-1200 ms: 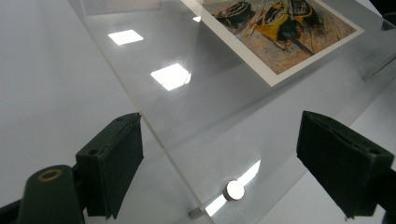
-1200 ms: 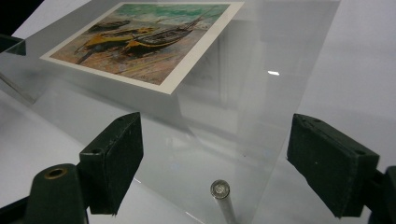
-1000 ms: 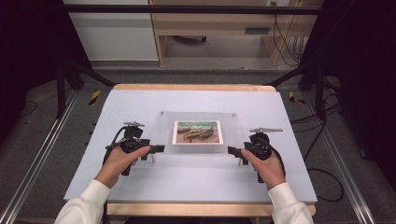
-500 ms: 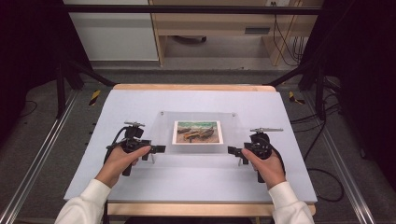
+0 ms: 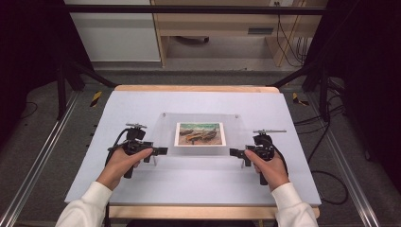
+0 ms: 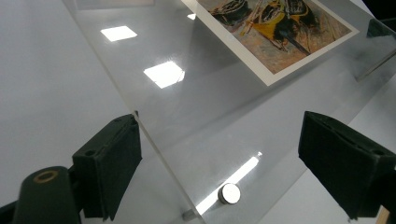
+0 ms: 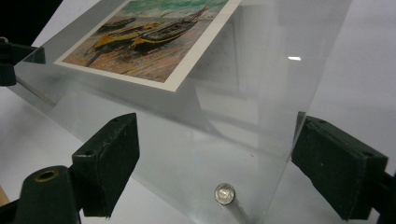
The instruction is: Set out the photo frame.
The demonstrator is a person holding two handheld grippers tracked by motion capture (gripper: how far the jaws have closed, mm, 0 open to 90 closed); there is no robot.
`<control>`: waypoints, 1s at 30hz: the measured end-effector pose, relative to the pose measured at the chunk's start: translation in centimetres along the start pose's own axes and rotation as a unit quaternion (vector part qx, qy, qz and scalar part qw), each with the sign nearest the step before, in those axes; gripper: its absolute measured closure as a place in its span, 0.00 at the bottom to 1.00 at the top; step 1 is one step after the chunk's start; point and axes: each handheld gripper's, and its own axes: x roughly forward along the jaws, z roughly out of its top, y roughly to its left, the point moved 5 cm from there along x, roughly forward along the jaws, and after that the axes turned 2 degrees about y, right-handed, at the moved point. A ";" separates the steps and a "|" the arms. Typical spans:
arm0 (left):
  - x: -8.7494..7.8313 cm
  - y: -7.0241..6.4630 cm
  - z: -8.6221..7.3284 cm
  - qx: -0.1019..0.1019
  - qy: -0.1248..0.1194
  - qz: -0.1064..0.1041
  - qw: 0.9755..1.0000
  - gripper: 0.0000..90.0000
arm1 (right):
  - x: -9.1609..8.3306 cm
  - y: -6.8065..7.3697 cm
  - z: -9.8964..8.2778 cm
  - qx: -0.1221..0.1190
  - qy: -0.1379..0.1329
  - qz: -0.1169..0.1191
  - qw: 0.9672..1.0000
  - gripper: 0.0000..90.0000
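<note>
Our left gripper [image 5: 161, 152] is spread wide with nothing between its jaws, which straddle the near left corner of the clear acrylic frame [image 5: 201, 149], one jaw out over the bare table and the other over the panel; in the left gripper view the panel's edge runs up between the two jaws, with a silver standoff bolt [image 6: 229, 193] sitting just ahead of them. Our right gripper [image 5: 235, 152] mirrors this at the near right corner, equally wide and empty, its own silver bolt [image 7: 224, 193] close between the jaws. The frame lies flat near the middle of the white table [image 5: 142, 189], a little toward the far edge, and carries a print of beached boats [image 5: 200, 134] at its centre. We judge that we are at the approach step, both tools lined up on the near corners and neither gripping yet. The next move, as we read it, calls for easing each gripper forward so the panel edge sits well inside the jaws, then closing both together and evenly, clear of the bolts, so the slick panel does not tilt or slip.
</note>
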 end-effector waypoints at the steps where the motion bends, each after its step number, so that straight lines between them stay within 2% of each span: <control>1: 0.0 0.0 0.0 0.000 0.000 0.000 1.000 0.14 | 0.0 0.0 0.0 0.001 -0.001 -0.002 1.000 0.18; 15: -0.3 -0.4 -0.1 0.002 0.010 0.018 1.000 0.16 | -0.1 0.1 -0.1 -0.006 -0.004 -0.007 1.000 0.21; 21: -0.8 -0.9 -0.4 0.022 0.008 0.034 0.999 0.17 | -0.4 0.5 -0.5 -0.026 -0.015 -0.015 0.999 0.21; 25: -1.1 -1.4 -0.8 0.031 -0.003 0.045 0.998 0.18 | -0.8 0.8 -0.8 -0.038 -0.022 -0.021 0.999 0.22; 30: -1.8 -1.7 -1.6 0.041 -0.022 0.052 0.998 0.25 | -1.3 1.1 -1.5 -0.053 -0.041 -0.029 0.997 0.25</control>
